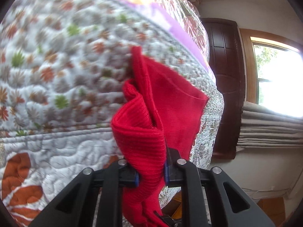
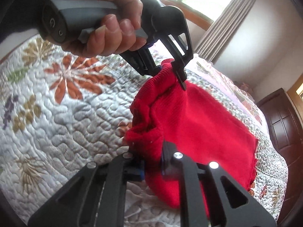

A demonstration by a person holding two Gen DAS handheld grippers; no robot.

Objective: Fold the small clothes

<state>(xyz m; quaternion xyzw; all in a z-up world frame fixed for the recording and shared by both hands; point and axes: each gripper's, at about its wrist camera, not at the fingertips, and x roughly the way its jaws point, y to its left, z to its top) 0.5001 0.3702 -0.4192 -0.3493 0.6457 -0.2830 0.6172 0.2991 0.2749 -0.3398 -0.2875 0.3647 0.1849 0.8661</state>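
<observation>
the red knit garment (image 2: 198,117) hung bunched above the quilted bed (image 2: 56,113), not yet folded. our left gripper (image 1: 151,176) and right gripper (image 2: 153,168) were each clamped tight on its ribbed edge; we judged folding barely begun.

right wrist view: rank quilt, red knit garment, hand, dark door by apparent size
1. quilt, fills most of the frame.
2. red knit garment, pinched by both claws.
3. hand; it sits close to the lens, so it looks bigger than it is.
4. dark door, far off and cut by the frame edge.
</observation>
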